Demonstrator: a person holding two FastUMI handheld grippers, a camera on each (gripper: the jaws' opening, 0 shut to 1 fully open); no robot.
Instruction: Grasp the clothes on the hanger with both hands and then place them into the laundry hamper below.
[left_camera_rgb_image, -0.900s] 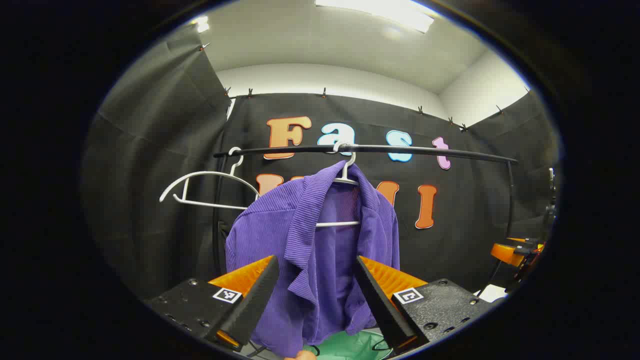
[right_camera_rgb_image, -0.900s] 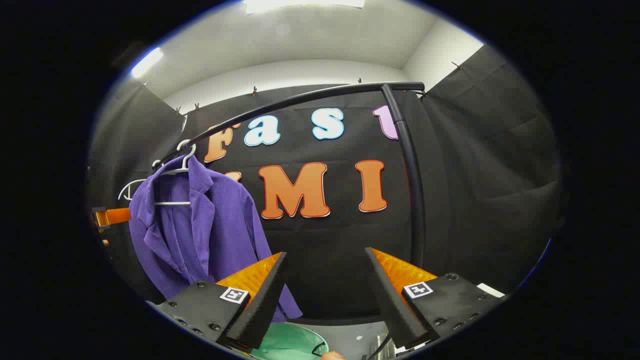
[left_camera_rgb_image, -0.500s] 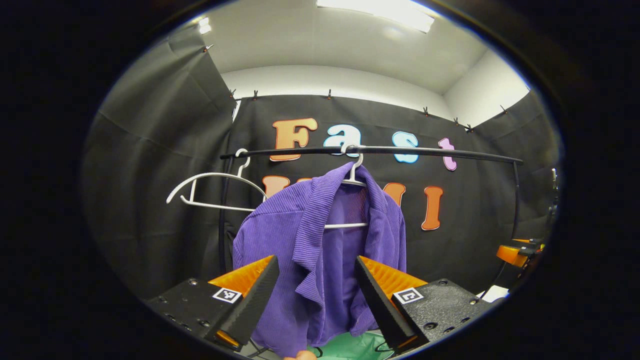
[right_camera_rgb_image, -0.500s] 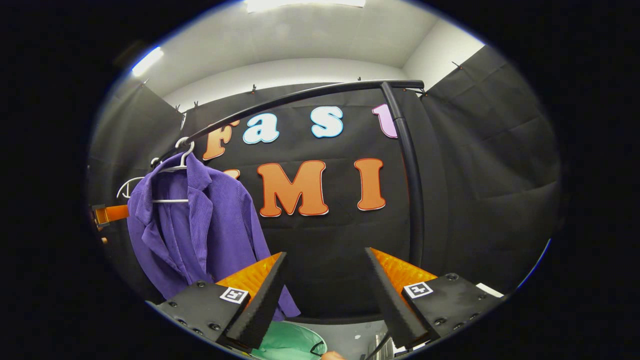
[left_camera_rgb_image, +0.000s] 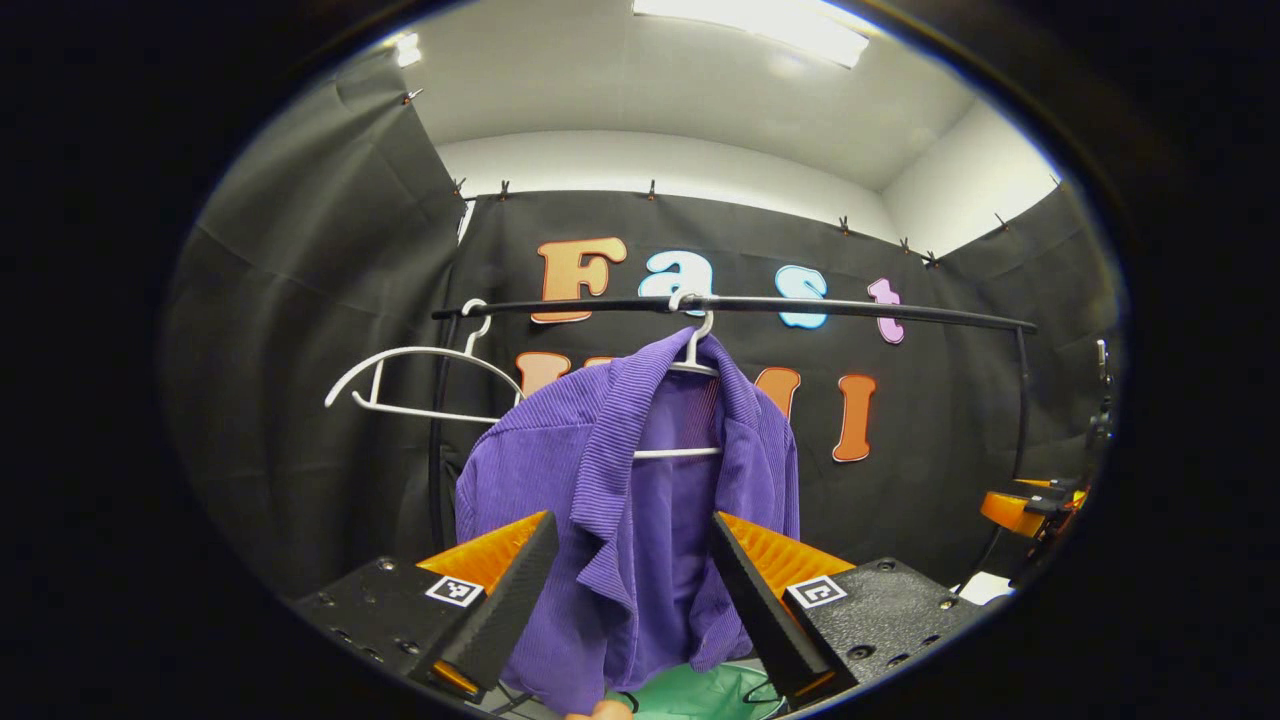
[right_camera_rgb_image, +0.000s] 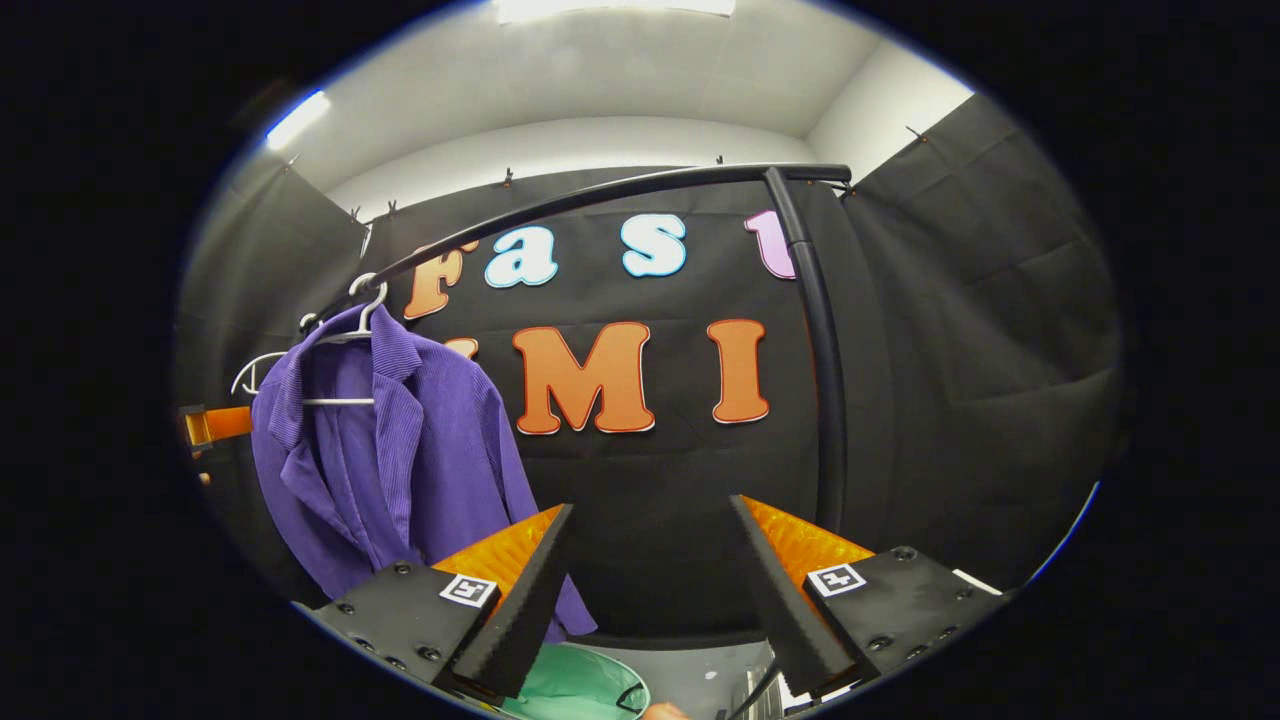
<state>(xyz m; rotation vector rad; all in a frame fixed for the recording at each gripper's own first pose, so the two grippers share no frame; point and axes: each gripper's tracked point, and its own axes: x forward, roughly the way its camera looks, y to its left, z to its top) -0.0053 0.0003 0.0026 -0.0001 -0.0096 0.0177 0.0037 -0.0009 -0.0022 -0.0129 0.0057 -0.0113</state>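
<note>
Here the purple jacket (left_camera_rgb_image: 640, 510) hangs beyond the left gripper's (left_camera_rgb_image: 632, 540) parted jaws.

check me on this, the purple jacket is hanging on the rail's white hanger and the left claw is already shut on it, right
Not quite. The purple jacket does hang on the white hanger, but the left claw is open, its fingers apart and short of the fabric, as the left gripper view shows.

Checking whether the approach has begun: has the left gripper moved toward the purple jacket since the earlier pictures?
No real approach: the left gripper only wavers sideways; the purple jacket and black rail look no larger.
</note>
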